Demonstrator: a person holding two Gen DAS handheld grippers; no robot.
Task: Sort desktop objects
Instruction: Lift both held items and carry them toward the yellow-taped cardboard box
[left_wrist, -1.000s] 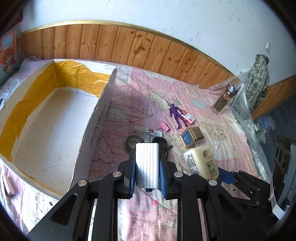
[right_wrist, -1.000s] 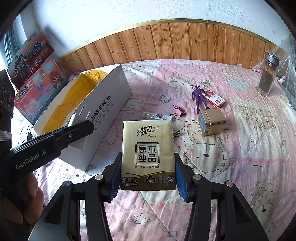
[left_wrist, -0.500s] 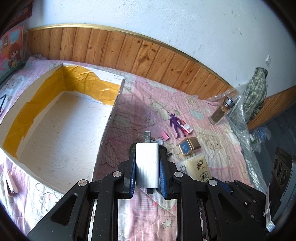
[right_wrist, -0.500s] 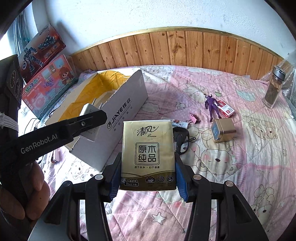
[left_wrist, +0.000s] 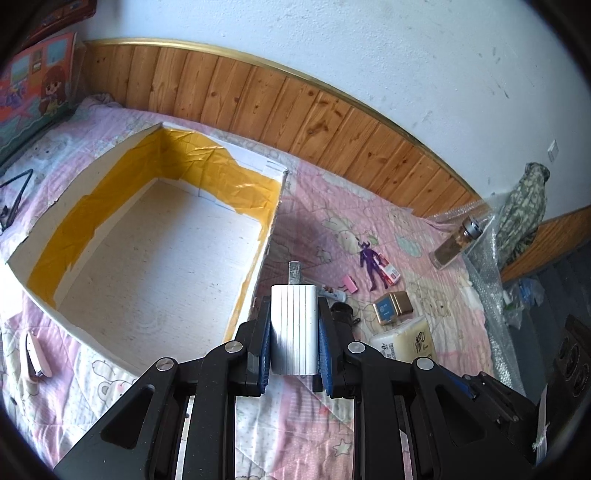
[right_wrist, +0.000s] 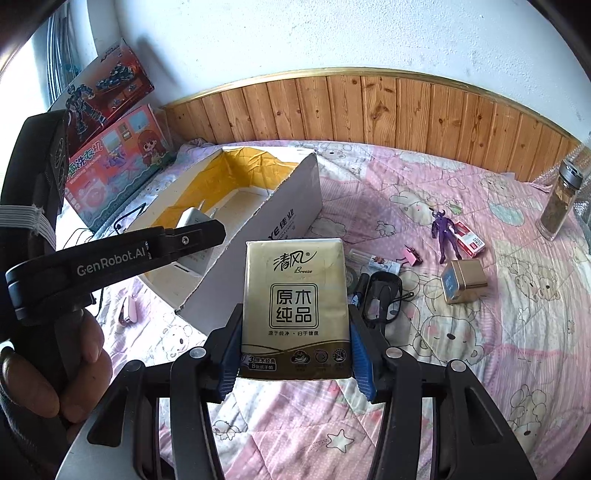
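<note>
The left gripper (left_wrist: 294, 341) pinches a white ribbed charger (left_wrist: 294, 325) at the frame's lower centre, beside the open cardboard box (left_wrist: 147, 258) on the left. The right gripper (right_wrist: 293, 354) clamps a gold tissue pack (right_wrist: 294, 306) at centre frame, above the pink bedspread (right_wrist: 480, 350).

Both cameras ride the grippers, looking steeply down along their fingers, close above the quilt (left_wrist: 332, 206). Both views share the open cardboard box (right_wrist: 295, 206) and the wood-panelled wall (right_wrist: 406, 110).
</note>
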